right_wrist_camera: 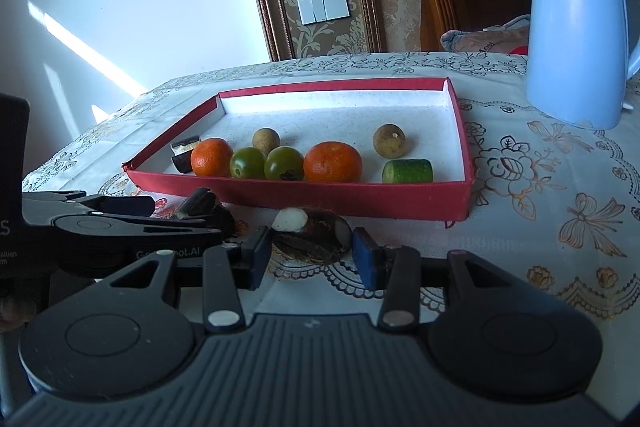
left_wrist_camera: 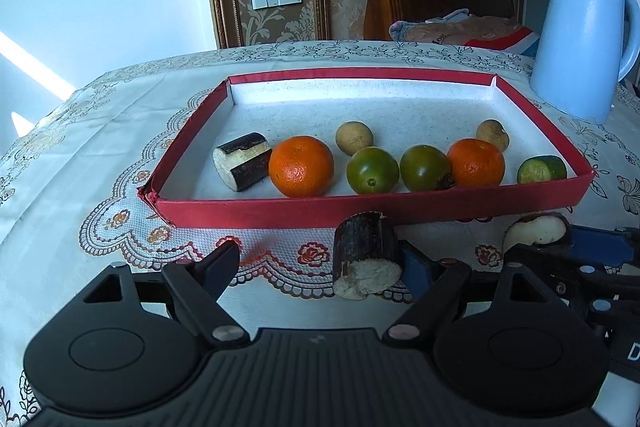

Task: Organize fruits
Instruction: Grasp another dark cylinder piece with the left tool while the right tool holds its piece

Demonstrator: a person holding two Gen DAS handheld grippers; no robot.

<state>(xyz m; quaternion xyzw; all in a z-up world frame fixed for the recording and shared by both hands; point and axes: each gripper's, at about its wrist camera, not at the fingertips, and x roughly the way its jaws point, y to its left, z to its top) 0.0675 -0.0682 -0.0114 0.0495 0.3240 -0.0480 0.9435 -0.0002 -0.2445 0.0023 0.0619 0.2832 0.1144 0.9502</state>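
Two hand-held claws are seen at a worktop draped in an embroidered lace cloth point(left_wrist_camera: 120, 147). "Midea" is printed on a pale blue plastic kettle point(right_wrist_camera: 576, 27). A shallow red cardboard tray point(left_wrist_camera: 360, 215) holds two dimpled tangerines point(left_wrist_camera: 301, 166), green tomatoes, longans and cucumber. The left claw point(left_wrist_camera: 320, 263) is spread wide around a dark-skinned sugarcane stub point(left_wrist_camera: 366, 253), ungripped. The right claw point(right_wrist_camera: 312, 247) brackets a peeled, dark-skinned piece point(right_wrist_camera: 310, 233); contact cannot be told.
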